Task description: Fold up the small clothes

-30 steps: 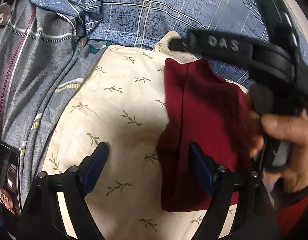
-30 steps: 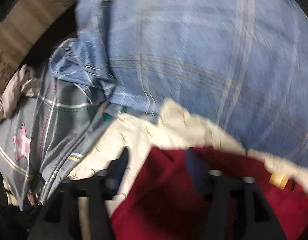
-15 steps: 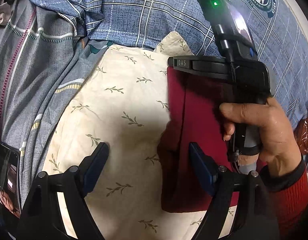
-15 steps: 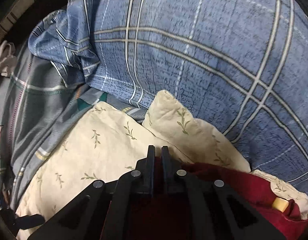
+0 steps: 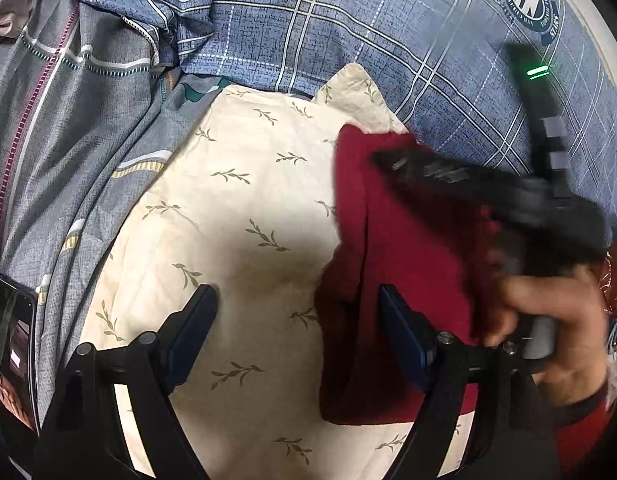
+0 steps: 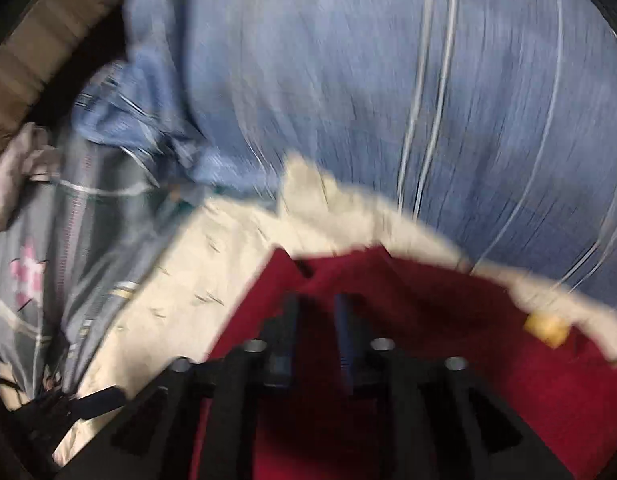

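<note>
The dark red garment [image 5: 392, 280] is lying on the cream leaf-print pillow [image 5: 236, 216], at about 3 o'clock of the left wrist view, already doubled lengthwise with a fold line running from 12 to 6 o'clock. Half a second earlier the right gripper [image 6: 314, 320] was pinching its far edge with the fingers pressed together; now a narrow gap is showing between them with red cloth visible through it, and both views of it are smeared by motion. Judged from this, the pinch is being released and the tool is moving off the fold, so this fold is probably finished and the next one not yet begun. In the left wrist view the right gripper [image 5: 420, 166] is slanting from 3 o'clock toward the cloth's top edge, the person's right hand [image 5: 548, 320] wrapped around its handle. The left gripper [image 5: 296, 316] is spread wide and gripping nothing, one finger over bare pillow, the other over the garment's left margin. A blue plaid quilt [image 5: 348, 20] is lying beyond at 12 o'clock.
</note>
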Demonstrator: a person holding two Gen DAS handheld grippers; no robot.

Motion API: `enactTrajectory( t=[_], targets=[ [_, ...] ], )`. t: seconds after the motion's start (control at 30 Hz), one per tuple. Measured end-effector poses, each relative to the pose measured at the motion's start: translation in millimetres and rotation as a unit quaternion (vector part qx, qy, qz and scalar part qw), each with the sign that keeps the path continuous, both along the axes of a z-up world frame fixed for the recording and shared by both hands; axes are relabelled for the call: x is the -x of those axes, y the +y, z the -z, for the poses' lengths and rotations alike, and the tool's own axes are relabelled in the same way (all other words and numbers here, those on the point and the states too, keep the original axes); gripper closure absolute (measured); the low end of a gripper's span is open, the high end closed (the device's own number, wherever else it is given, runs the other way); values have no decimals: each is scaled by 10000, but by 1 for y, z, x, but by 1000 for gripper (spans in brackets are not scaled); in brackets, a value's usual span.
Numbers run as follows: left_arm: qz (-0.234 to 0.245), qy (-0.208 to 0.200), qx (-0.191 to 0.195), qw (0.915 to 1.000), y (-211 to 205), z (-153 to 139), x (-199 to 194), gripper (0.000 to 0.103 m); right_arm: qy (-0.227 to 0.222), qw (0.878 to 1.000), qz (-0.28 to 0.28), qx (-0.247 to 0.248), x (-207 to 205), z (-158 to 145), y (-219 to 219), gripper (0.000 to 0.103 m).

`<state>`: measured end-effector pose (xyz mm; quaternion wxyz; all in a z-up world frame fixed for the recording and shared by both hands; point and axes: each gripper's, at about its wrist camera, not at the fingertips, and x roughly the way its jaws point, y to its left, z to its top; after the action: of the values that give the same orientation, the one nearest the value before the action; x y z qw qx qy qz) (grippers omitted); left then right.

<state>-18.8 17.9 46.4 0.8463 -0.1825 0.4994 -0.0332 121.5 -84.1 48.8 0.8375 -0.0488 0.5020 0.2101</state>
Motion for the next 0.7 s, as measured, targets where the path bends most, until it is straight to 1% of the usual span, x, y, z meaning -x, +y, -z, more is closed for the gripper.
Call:
enactTrajectory(
  t=[0.03, 0.07, 0.1, 0.13, 0.17, 0.2, 0.23, 0.27, 0.33, 0.37, 0.4, 0.47, 0.5, 0.53, 0.57, 0.6, 0.7],
  targets=[
    [13, 9, -8, 10000, 0, 0, 0, 21, 1, 9999, 78, -100, -1, 4, -1, 70],
    [24, 24, 6, 10000, 0, 0, 0, 21, -80, 9997, 118, -195, 1, -2, -7, 68],
    [21, 22, 22, 10000, 0, 0, -1, 21, 23, 9994, 128, -336, 0, -9, -8, 58],
    [21, 23, 28, 10000, 0, -1, -1, 21, 154, 9985, 140, -504, 0, -14, -10, 37],
    [18, 35, 30, 10000, 0, -1, -2, 20, 197, 9978, 175, -607, 0, -19, -11, 24],
    [13, 38, 33, 10000, 0, -1, -2, 20, 168, 9978, 203, -610, 1, -21, -10, 8],
    [7, 34, 32, 10000, -1, -2, -2, 20, 113, 9983, 223, -532, 2, -23, -8, 4],
    [6, 26, 26, 10000, -1, -2, -1, 21, 169, 9991, 185, -330, 1, -20, -1, 5],
    [0, 10, 18, 10000, -1, -3, -1, 20, 413, 9990, 7, 197, -3, -4, 19, 4],
    [-7, 6, 23, 10000, -1, -2, -1, 20, 374, 9982, -25, 478, -4, 4, 29, 4],
    [-8, 5, 21, 10000, -1, -3, -1, 20, 179, 9963, -9, 844, -2, 12, 37, 7],
    [34, -15, 25, 10000, -3, -4, 0, 20, -100, 9944, 15, 1054, 4, 13, 39, 18],
    [69, -41, 33, 10000, -4, -5, 0, 20, -237, 9946, 33, 1012, 8, 6, 35, 42],
    [97, -80, 51, 9999, -6, -7, 1, 20, -296, 9961, 54, 831, 11, -3, 27, 58],
    [123, -111, 93, 9998, -7, -8, 1, 20, -267, 9984, 60, 485, 15, -12, 16, 69],
    [150, -117, 128, 9997, -8, -8, 1, 20, -204, 9996, 63, 201, 18, -20, 7, 83],
    [263, -99, 234, 9993, -13, -6, -1, 20, -362, 9991, 111, -214, 30, -43, -16, 84]
  ],
)
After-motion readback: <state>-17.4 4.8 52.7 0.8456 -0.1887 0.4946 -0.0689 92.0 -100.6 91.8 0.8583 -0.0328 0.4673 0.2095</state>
